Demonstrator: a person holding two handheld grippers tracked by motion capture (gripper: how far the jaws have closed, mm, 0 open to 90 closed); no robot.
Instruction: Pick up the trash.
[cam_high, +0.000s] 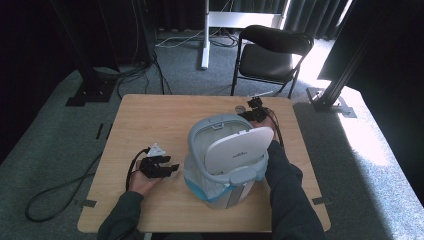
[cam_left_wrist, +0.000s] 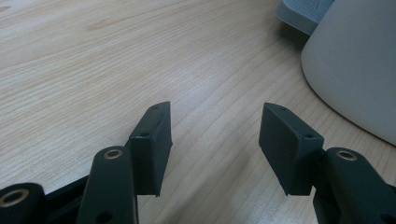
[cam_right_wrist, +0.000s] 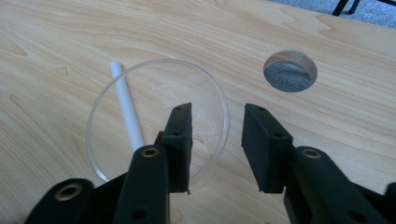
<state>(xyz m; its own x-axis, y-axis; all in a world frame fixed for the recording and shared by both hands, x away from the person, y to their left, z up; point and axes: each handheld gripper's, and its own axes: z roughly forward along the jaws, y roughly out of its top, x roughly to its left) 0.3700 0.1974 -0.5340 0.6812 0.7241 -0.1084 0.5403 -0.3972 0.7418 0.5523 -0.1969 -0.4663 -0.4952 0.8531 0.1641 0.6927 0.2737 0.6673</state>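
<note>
Right gripper view shows the right gripper, jaws apart, straddling the near right rim of a clear round plastic cup standing on the pale wooden table, a white straw lying lengthwise beyond

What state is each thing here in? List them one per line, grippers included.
Container lid: raised open.
Container: upright on the table.
Clear cup: upright, its rim between the right gripper's jaws, not yet pinched.
White stick: lying at the cup, untouched.
Left gripper: open, holding nothing.
Right gripper: open, one jaw inside the cup.
Chair: unfolded, unoccupied.
</note>
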